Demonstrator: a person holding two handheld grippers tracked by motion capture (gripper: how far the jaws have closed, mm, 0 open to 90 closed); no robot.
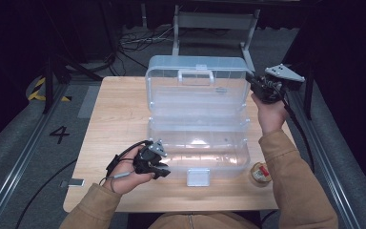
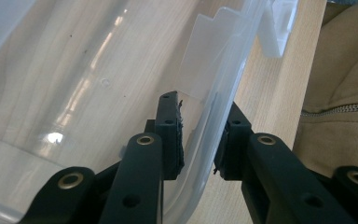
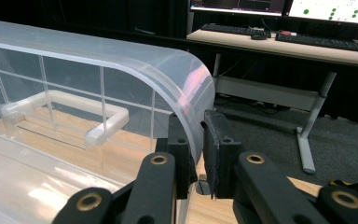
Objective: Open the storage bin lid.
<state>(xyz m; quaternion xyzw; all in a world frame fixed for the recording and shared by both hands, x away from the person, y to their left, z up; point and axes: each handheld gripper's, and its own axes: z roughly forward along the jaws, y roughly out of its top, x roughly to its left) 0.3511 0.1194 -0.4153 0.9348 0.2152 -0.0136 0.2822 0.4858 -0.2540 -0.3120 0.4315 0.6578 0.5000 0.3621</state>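
Note:
A clear plastic case stands open on the wooden table [image 1: 119,109], its base [image 1: 198,148] toward me and its lid [image 1: 195,93] upright behind it. My left gripper [image 1: 163,168] is at the base's front left corner. In the left gripper view its jaws [image 2: 199,142] straddle the base's front wall [image 2: 226,74], with the pads against both faces. My right gripper [image 1: 253,85] is raised at the lid's upper right corner. The right gripper view shows it [image 3: 200,147] shut on the curved edge of the lid [image 3: 121,60], beside the moulded handle [image 3: 65,105].
The case's white latch [image 1: 198,177] hangs at the front middle of the base. A small round tin with a red label [image 1: 260,172] lies on the table right of the case, near my right sleeve. A desk with keyboards [image 3: 307,42] stands beyond the table.

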